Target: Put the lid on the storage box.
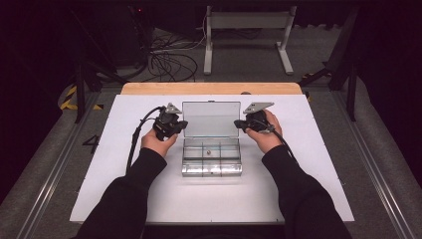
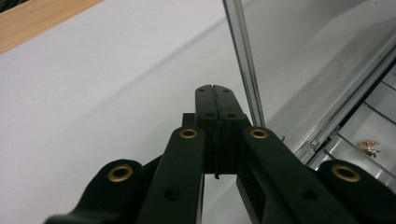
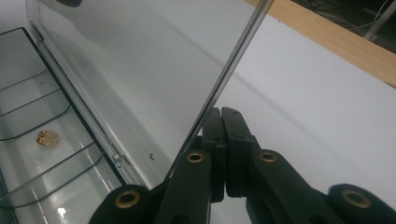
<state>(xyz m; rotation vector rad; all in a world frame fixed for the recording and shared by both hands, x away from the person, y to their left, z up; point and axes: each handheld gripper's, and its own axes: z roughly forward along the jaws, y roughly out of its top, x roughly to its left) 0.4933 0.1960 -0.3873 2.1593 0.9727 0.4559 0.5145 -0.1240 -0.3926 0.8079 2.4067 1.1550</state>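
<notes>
Clear box [image 1: 211, 155], one; two closed grippers.

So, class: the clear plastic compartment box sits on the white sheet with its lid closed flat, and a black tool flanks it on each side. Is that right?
Not quite. The lid stands open, raised behind the clear plastic compartment box, as the high view shows. The rest holds: the box sits on the white sheet, with the left tool and the right tool flanking it.
</notes>
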